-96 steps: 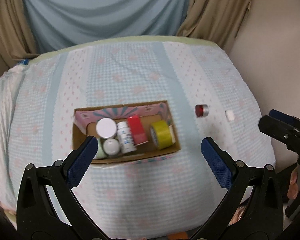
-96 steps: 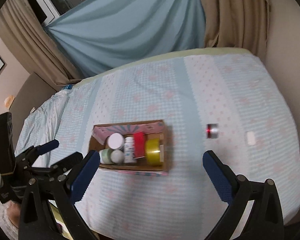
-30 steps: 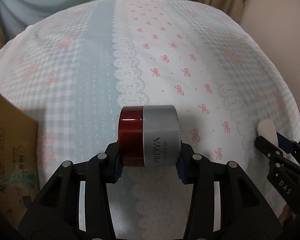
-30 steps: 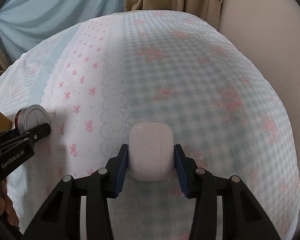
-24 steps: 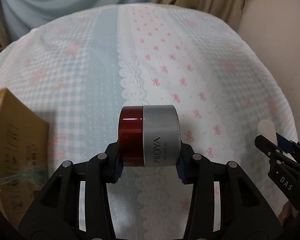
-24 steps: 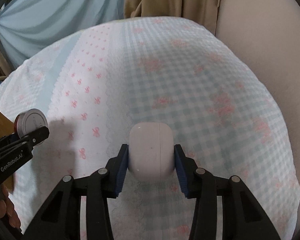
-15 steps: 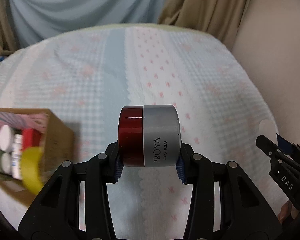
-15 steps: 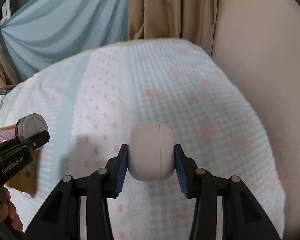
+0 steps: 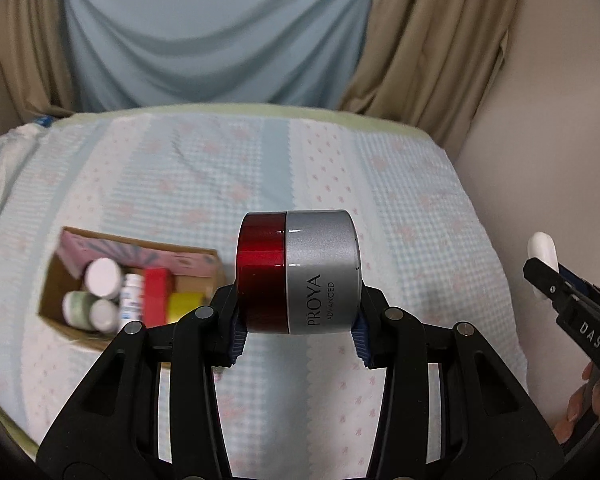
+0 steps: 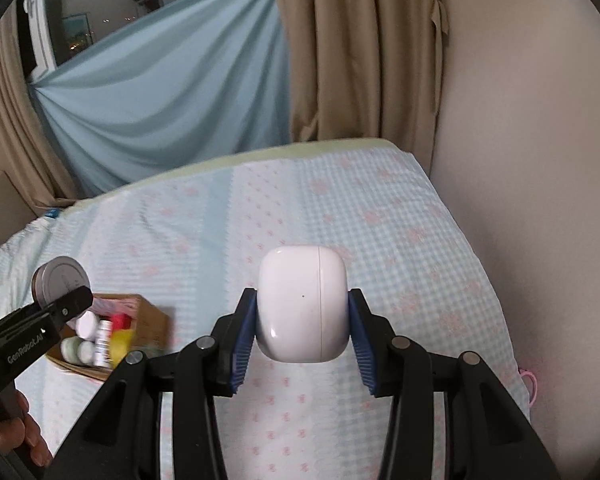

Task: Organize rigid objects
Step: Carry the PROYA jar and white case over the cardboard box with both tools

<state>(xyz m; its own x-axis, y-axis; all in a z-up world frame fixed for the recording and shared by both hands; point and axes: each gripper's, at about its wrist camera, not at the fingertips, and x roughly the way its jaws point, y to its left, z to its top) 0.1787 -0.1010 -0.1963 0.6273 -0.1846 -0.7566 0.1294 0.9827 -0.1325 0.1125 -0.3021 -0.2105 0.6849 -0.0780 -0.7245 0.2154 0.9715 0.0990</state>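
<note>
With the left gripper (image 9: 298, 322) clamped on the round red-and-silver jar (image 9: 298, 272) and the right gripper (image 10: 302, 334) on the smooth white earbud case (image 10: 302, 308), either could have slipped free above the crowded cardboard box (image 9: 52, 276).

Blue drape (image 9: 216, 36) between tan curtains (image 9: 432, 48), beige wall (image 10: 520, 140), checked bedspread (image 9: 400, 184)

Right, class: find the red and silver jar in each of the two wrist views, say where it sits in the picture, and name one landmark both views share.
Left wrist view: the jar is at centre, lying sideways, clamped in the left tool.
Right wrist view: the jar is at the left edge, only its silver end showing, above the box.
Shared landmark: the cardboard box of bottles on the bed.
</note>
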